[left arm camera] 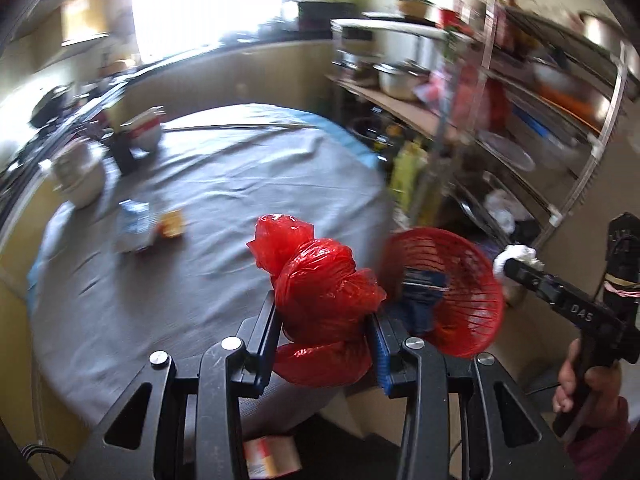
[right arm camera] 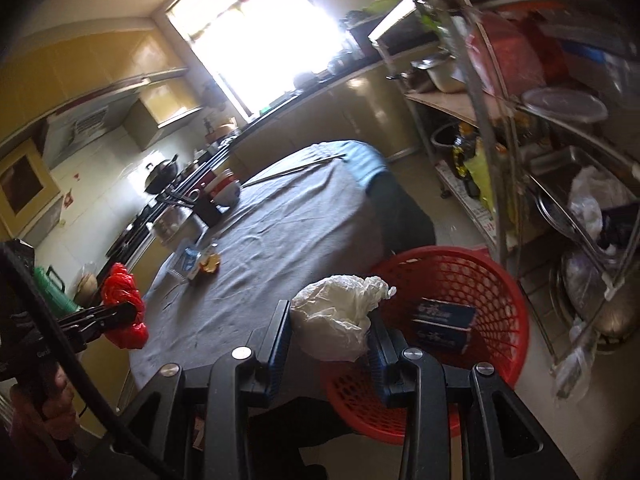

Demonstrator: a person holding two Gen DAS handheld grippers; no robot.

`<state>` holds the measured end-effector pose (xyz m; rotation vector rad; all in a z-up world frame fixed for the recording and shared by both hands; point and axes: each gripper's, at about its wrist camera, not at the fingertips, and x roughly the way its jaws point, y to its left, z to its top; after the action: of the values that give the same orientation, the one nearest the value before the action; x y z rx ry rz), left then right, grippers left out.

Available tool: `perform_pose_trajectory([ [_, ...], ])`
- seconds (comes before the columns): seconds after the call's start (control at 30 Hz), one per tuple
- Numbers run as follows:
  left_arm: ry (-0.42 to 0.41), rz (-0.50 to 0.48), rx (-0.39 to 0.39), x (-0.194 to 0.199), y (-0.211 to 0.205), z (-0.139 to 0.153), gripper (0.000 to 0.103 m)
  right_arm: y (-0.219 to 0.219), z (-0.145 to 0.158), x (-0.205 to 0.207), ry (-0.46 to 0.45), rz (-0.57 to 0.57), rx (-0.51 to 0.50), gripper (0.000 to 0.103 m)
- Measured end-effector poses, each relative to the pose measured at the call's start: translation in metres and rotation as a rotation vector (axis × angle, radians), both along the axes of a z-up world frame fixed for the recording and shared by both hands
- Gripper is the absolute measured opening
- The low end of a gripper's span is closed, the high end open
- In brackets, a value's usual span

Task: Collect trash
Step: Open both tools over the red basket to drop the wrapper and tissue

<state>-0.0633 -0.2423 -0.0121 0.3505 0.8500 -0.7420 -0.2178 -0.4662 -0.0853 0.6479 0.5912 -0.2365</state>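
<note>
Carrying step: left gripper (left arm camera: 326, 312) clenches a red bag (left arm camera: 320, 280), right gripper (right arm camera: 330, 330) a white bag (right arm camera: 340, 316); next, release both over the red basket (right arm camera: 472, 276) at lower right.

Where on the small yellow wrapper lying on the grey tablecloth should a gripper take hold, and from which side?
The small yellow wrapper lies low on the grey tablecloth, right beside a blue-and-white carton. Probably best to come from above, fingers straddling its width on the side away from the carton, and pinch a raised crumpled edge. Blur hides its exact shape.
</note>
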Motion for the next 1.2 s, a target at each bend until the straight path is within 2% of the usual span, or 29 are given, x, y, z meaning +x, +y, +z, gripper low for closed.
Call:
perform_pose_trajectory([
  [0.3, 0.080, -0.188, 0.036, -0.008, -0.092, -0.025, 0.044, -0.037, -0.030, -0.006, 0.028, -0.058, 0.084, 0.040],
  [0.37, 0.102, -0.225, 0.048, -0.010, -0.108, -0.028, 0.048, -0.043, -0.035, -0.005, 0.035, -0.066, 0.118, 0.057],
  [0.4, 0.107, -0.229, 0.050, -0.010, -0.111, -0.029, 0.054, -0.046, -0.036, -0.006, 0.030, -0.071, 0.131, 0.067],
  [0.47, 0.102, -0.230, 0.040, -0.010, -0.115, -0.027, 0.062, -0.050, -0.036, -0.007, 0.014, -0.080, 0.141, 0.067],
  [0.57, 0.092, -0.217, 0.027, -0.008, -0.111, -0.024, 0.063, -0.052, -0.033, -0.010, -0.012, -0.095, 0.143, 0.067],
  [0.7, 0.080, -0.168, 0.009, -0.001, -0.088, -0.015, 0.063, -0.048, -0.022, -0.017, -0.046, -0.095, 0.114, 0.067],
  [0.83, 0.027, -0.092, 0.009, 0.008, -0.053, -0.003, 0.063, -0.042, -0.017, -0.020, -0.062, -0.081, 0.109, 0.067],
  [1.03, 0.013, 0.078, -0.047, 0.032, 0.020, 0.012, 0.065, -0.022, -0.016, -0.010, -0.049, -0.034, 0.110, 0.067],
  [1.2, -0.003, 0.249, -0.097, 0.052, 0.099, 0.021, 0.067, -0.004, -0.012, -0.004, -0.040, 0.007, 0.091, 0.067],
])
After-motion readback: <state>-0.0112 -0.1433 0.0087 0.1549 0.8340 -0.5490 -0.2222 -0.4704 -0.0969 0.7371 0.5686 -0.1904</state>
